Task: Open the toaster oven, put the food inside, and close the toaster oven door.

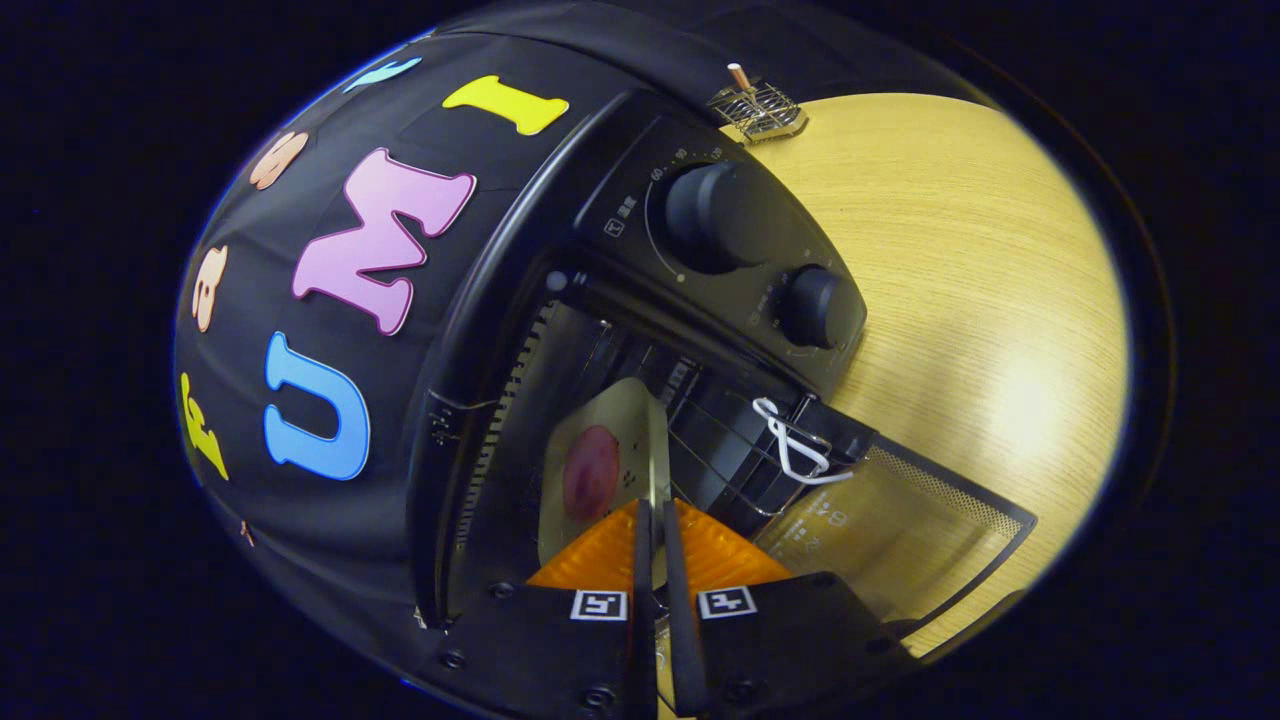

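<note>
The black toaster oven (pixel 620 200) stands open, its glass door (pixel 900 520) folded down flat onto the table. A thin cream plate (pixel 610 420) carrying a round dark-red piece of food (pixel 590 472) sits inside the oven cavity, over the wire rack (pixel 720 440). My gripper (pixel 655 520) is at the oven mouth, its fingers pressed together on the plate's near edge. The view is rolled sideways, so the oven looks tilted.
Two black knobs (pixel 712 215) (pixel 815 305) sit on the oven's control panel beside the cavity. A white wire handle (pixel 790 450) hangs at the rack's front by the door hinge. A small metal wire stand (pixel 757 108) rests on the wooden table (pixel 960 280) beyond the oven.
</note>
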`<state>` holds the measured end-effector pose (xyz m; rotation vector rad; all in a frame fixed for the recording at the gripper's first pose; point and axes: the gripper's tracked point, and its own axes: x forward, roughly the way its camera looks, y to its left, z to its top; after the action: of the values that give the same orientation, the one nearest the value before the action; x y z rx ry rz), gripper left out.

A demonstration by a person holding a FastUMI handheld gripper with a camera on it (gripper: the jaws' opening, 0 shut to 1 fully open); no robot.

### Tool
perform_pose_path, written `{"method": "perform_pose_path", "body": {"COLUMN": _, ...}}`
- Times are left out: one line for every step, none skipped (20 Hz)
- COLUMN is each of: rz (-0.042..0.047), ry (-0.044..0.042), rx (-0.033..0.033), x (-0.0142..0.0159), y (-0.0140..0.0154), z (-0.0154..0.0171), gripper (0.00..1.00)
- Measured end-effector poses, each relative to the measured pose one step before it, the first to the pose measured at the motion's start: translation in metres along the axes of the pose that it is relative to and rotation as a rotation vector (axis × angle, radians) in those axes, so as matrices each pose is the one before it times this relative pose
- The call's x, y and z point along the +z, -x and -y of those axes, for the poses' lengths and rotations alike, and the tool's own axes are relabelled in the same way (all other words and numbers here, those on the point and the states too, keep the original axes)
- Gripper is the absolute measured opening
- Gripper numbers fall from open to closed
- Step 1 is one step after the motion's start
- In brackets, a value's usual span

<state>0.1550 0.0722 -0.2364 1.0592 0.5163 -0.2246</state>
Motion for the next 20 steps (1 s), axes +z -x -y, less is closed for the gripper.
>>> {"method": "perform_pose_path", "body": {"rz": -0.00265, "ry": 0.01366, "rx": 0.00456, "x": -0.00294, "y": 0.00445, "z": 0.00057, "gripper": 0.21}}
{"method": "perform_pose_path", "body": {"rz": 0.00104, "ry": 0.01039, "rx": 0.01818, "x": -0.00044, "y": 0.00345, "z": -0.00338, "gripper": 0.3}}
{"method": "perform_pose_path", "body": {"rz": -0.00176, "ry": 0.00903, "rx": 0.01422, "x": -0.00218, "y": 0.00684, "z": -0.0033, "gripper": 0.49}}
{"method": "perform_pose_path", "body": {"rz": -0.00256, "ry": 0.01013, "rx": 0.01412, "x": -0.00155, "y": 0.00416, "z": -0.00307, "gripper": 0.67}}
{"method": "perform_pose_path", "body": {"rz": -0.00721, "ry": 0.01532, "rx": -0.00848, "x": -0.0041, "y": 0.00331, "z": 0.00014, "gripper": 0.8}}
{"method": "perform_pose_path", "body": {"rz": -0.00463, "ry": 0.01676, "rx": -0.02059, "x": -0.00211, "y": 0.00502, "z": 0.00587, "gripper": 0.93}}
{"method": "perform_pose_path", "body": {"rz": -0.00092, "ry": 0.01304, "rx": -0.01286, "x": -0.00063, "y": 0.00592, "z": 0.00255, "gripper": 0.95}}
{"method": "perform_pose_path", "body": {"rz": -0.00275, "ry": 0.01662, "rx": -0.0115, "x": -0.00039, "y": 0.00527, "z": 0.00328, "gripper": 0.97}}
{"method": "perform_pose_path", "body": {"rz": 0.00391, "ry": 0.01573, "rx": -0.00177, "x": -0.00012, "y": 0.00523, "z": 0.00157, "gripper": 0.99}}
{"method": "perform_pose_path", "body": {"rz": 0.00599, "ry": 0.01925, "rx": 0.00268, "x": 0.00218, "y": 0.00703, "z": 0.00059, "gripper": 0.99}}
{"method": "perform_pose_path", "body": {"rz": 0.00085, "ry": 0.02873, "rx": 0.00128, "x": -0.00104, "y": 0.00545, "z": 0.00002, "gripper": 0.99}}
{"method": "perform_pose_path", "body": {"rz": -0.01177, "ry": 0.04663, "rx": 0.00266, "x": -0.00548, "y": 0.00961, "z": -0.00029, "gripper": 0.99}}
{"method": "perform_pose_path", "body": {"rz": -0.01959, "ry": 0.05792, "rx": 0.00965, "x": -0.00613, "y": 0.00769, "z": -0.00053, "gripper": 0.99}}
{"method": "perform_pose_path", "body": {"rz": -0.01944, "ry": 0.06432, "rx": 0.00692, "x": -0.00754, "y": 0.00854, "z": -0.00023, "gripper": 0.99}}
{"method": "perform_pose_path", "body": {"rz": -0.01798, "ry": 0.06427, "rx": 0.00487, "x": -0.00486, "y": 0.00779, "z": 0.00144, "gripper": 0.99}}
{"method": "perform_pose_path", "body": {"rz": -0.01166, "ry": 0.05416, "rx": -0.00044, "x": -0.00385, "y": 0.00872, "z": 0.00178, "gripper": 0.99}}
{"method": "perform_pose_path", "body": {"rz": -0.00965, "ry": 0.04296, "rx": 0.00286, "x": -0.00399, "y": 0.00681, "z": -0.00063, "gripper": 0.99}}
{"method": "perform_pose_path", "body": {"rz": -0.00848, "ry": 0.04326, "rx": -0.00389, "x": -0.00503, "y": 0.00699, "z": 0.00247, "gripper": 0.99}}
{"method": "perform_pose_path", "body": {"rz": -0.01255, "ry": 0.05248, "rx": -0.02314, "x": -0.00609, "y": 0.004, "z": 0.0062, "gripper": 0.99}}
{"method": "perform_pose_path", "body": {"rz": -0.01842, "ry": 0.05949, "rx": -0.01942, "x": -0.01246, "y": 0.00489, "z": 0.01675, "gripper": 0.99}}
